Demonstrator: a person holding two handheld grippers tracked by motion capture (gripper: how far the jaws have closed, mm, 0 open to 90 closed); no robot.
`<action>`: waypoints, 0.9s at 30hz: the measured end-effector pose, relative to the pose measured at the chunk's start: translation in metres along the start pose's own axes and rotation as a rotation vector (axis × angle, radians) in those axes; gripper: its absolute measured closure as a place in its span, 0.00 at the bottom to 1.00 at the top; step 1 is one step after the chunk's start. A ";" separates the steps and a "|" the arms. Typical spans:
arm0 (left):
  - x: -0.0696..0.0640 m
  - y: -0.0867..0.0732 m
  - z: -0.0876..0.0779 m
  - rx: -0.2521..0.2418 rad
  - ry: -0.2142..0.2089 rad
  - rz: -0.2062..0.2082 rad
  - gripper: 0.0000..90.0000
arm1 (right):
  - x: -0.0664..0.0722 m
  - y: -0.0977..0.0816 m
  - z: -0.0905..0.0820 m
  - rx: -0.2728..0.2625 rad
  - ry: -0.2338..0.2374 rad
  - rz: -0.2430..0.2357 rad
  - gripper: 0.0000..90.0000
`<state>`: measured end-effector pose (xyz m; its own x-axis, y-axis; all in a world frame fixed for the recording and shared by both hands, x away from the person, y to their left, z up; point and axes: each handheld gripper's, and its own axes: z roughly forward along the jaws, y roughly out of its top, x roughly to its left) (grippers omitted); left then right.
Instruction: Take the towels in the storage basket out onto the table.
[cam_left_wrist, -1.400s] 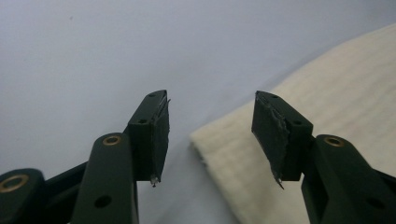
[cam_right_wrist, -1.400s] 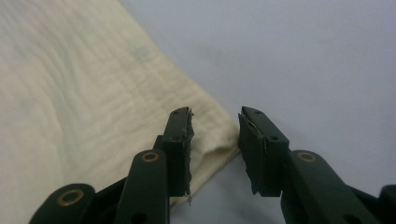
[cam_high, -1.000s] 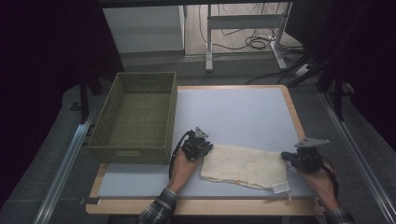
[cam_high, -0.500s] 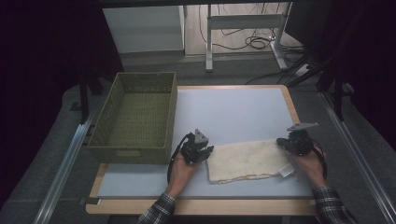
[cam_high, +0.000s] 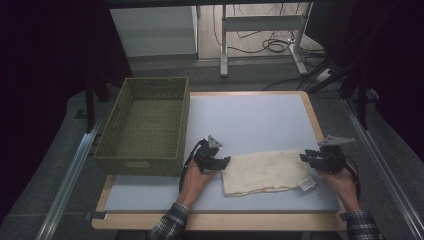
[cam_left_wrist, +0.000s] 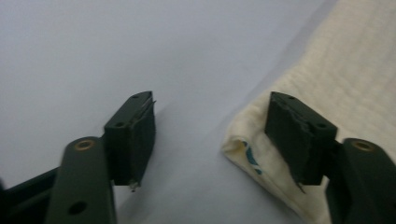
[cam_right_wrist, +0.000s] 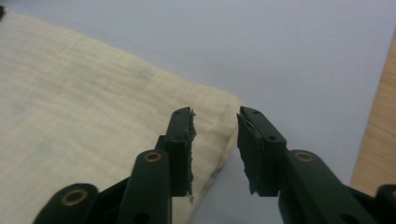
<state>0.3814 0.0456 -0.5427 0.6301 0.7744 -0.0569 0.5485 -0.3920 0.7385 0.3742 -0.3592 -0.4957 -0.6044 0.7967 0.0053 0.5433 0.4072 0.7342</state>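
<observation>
A cream cloth (cam_high: 265, 172) lies flat on the pale blue mat (cam_high: 250, 120), with a small white tag (cam_high: 306, 185) at its near right corner. My left gripper (cam_high: 220, 161) sits at the cloth's left edge. In the left gripper view its jaws have just been opening and stand apart (cam_left_wrist: 211, 100); the cloth's folded corner (cam_left_wrist: 345, 84) lies under the right one, unpressed. My right gripper (cam_high: 307, 157) is at the cloth's right edge. Its jaws have also just been opening (cam_right_wrist: 215, 114), and the cloth corner (cam_right_wrist: 93, 93) lies loose below the gap.
A green woven basket (cam_high: 145, 125) stands on the table's left side, close to my left hand. Beyond the cloth the blue mat is bare. A wooden table edge (cam_high: 312, 117) runs along the right, and a metal rail (cam_high: 65, 180) along the left.
Both grippers went from shut on the cloth's edges to open, letting it go. The cloth's near edge shifted slightly away from me. My right hand moved a little farther up the table.
</observation>
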 end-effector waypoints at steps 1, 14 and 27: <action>0.000 0.000 0.000 0.000 -0.002 -0.002 0.32 | 0.001 -0.001 -0.001 0.000 0.011 0.002 0.66; 0.001 -0.001 0.000 -0.001 -0.007 -0.006 0.31 | 0.037 0.000 -0.014 -0.034 0.073 0.012 0.41; 0.001 -0.001 0.000 -0.003 -0.010 -0.009 0.31 | 0.087 0.007 -0.005 -0.017 0.173 -0.066 0.41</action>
<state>0.3815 0.0462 -0.5434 0.6307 0.7728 -0.0698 0.5524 -0.3840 0.7399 0.3223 -0.2889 -0.4871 -0.7306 0.6789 0.0724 0.4901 0.4477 0.7479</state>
